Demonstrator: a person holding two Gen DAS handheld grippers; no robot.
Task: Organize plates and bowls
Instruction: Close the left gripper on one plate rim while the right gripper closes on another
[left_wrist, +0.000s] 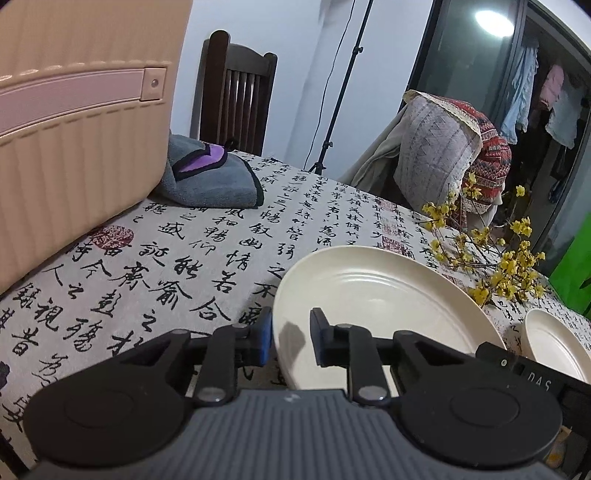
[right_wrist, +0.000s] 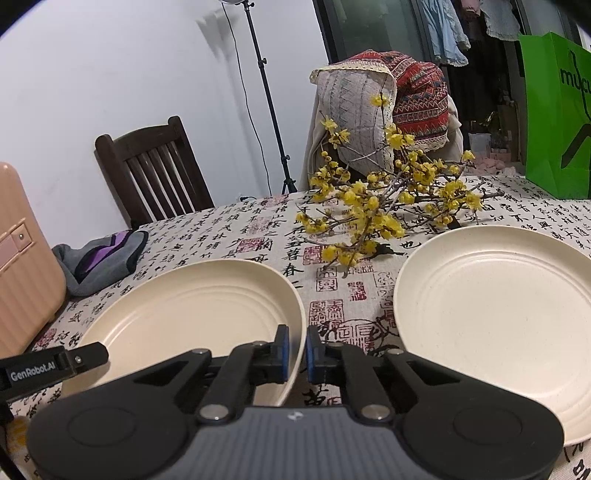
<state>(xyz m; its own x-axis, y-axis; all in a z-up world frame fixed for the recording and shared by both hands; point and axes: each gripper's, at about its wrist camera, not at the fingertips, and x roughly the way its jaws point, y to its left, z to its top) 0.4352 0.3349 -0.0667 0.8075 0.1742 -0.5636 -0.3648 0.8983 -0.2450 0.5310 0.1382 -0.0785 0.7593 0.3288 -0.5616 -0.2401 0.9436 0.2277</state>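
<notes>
Two grippers are pinching opposite rims of one cream plate (right_wrist: 192, 314), which is lying toward the near edge of the table (right_wrist: 258, 229), on its calligraphy-print cloth. The left gripper (left_wrist: 291, 338) is closing on the plate's left rim, one blue pad outside and one finger over the inner slope; the right gripper (right_wrist: 296, 350) is clamping the right rim, jaws drawn as narrow as the rim allows. A second cream plate (right_wrist: 498, 325) is resting apart to the right, just in front of a spray of yellow blossoms (right_wrist: 373, 206).

To do this step well, judged from the frames: both rims should be rising together, so the plate is staying level and neither pad is slipping on the smooth lip; the lift should be clearing the second plate's rim before the first is travelling across to be stacked on it.

The held plate is facing upward, concave side showing its ridged rings. Being round, it is offering no long axis; only the line between the two grip points is running left to right
</notes>
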